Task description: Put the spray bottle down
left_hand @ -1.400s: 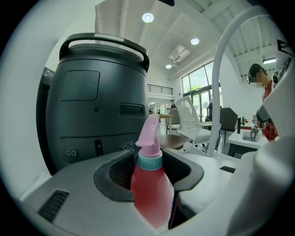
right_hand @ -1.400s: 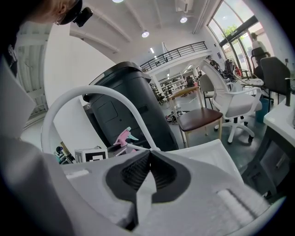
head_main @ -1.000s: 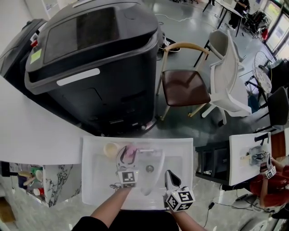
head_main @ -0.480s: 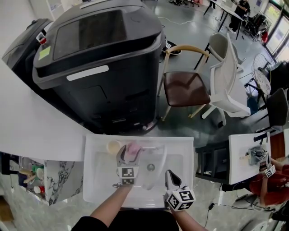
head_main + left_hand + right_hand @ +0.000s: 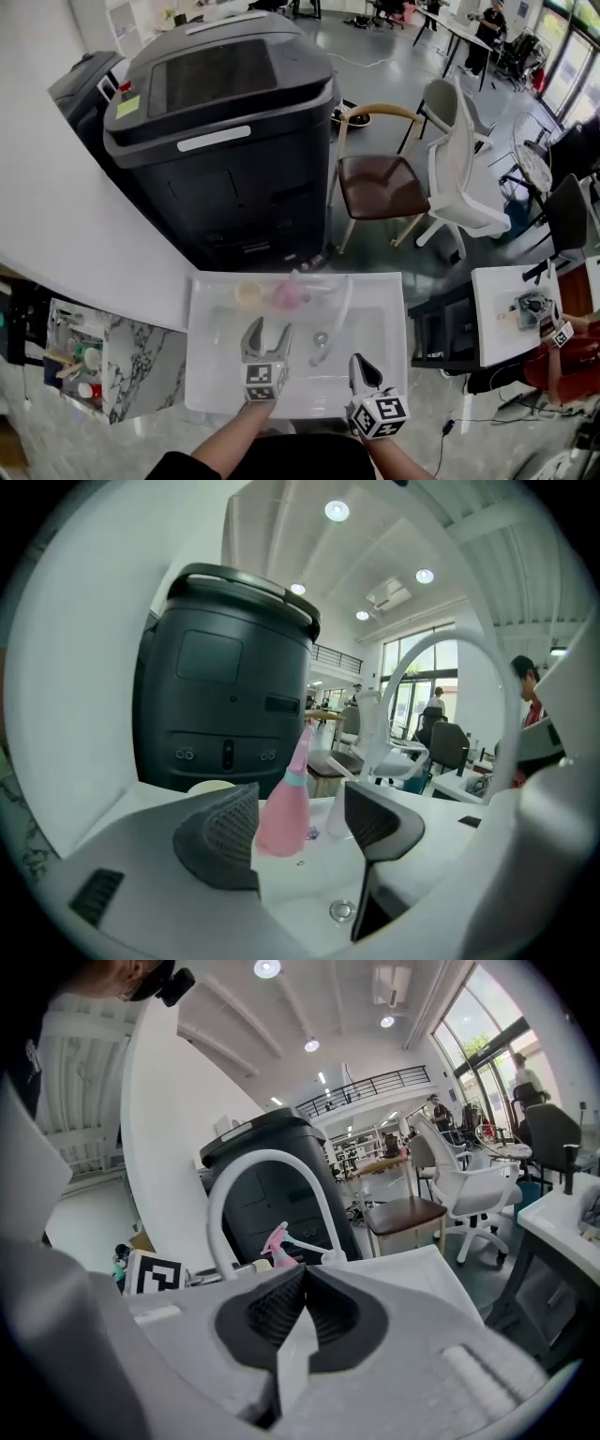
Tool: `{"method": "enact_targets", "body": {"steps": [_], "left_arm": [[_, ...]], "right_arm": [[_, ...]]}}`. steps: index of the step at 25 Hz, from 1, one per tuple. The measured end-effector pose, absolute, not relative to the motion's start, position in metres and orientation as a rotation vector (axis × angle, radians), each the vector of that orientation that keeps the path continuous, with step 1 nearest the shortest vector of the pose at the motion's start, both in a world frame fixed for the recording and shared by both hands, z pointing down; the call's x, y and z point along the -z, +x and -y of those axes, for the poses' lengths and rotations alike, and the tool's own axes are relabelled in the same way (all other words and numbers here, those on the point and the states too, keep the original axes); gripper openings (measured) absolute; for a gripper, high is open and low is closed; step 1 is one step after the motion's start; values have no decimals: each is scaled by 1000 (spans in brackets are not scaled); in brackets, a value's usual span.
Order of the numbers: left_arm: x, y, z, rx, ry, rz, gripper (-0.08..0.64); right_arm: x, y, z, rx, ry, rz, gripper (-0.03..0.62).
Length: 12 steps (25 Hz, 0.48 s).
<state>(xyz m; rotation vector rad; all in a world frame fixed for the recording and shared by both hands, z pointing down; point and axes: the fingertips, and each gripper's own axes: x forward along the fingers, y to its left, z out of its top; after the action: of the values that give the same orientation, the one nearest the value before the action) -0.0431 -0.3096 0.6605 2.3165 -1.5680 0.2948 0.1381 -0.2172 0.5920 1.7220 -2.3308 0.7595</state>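
Head view shows the bottle (image 5: 286, 296) standing on the far ledge of the sink (image 5: 202, 375), between the cup (image 5: 249, 294) on its left and the tap (image 5: 343, 302) on its right. It is a sensible spot, since the ledge is flat and out of the basin. The left claw (image 5: 266, 327) hangs over the basin on the near side of the bottle, apart from it. Its jaws have just been opening and stand wide, with nothing pressed between them. The left gripper view agrees: the pink bottle is upright and framed in the gap, but lies well beyond the pads (image 5: 230, 829) and rests only on the ledge. I'd judge the setting-down done, and the wide spread lets the claw clear the bottle without nudging it over. The right claw (image 5: 359, 362) sits at the near right rim, jaws pressed together on nothing, plainly held out of the way. The one risk I see is a jaw clipping the bottle's slim neck.
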Motion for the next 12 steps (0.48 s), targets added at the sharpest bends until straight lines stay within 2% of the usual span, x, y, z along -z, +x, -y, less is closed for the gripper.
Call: {"method": "enact_targets", "body": {"steps": [2,5,7,12], "left_arm": [[-640,-53,278,-253,2345,1573,240],[-611,-74,223,-216,2380,1564,199],[-588,-94,182,-162,2391,1573,71],[-561,-138,72,-136,2350,1498,27]], "right_arm": [[-586,127,194,-734,1723,2338,-2],[-577,102,149,-714,1737,2348,-2],[-569,81,112,-693,1744,2364,-3],[-557,25,12,-650,1742,2388,-3]]}}
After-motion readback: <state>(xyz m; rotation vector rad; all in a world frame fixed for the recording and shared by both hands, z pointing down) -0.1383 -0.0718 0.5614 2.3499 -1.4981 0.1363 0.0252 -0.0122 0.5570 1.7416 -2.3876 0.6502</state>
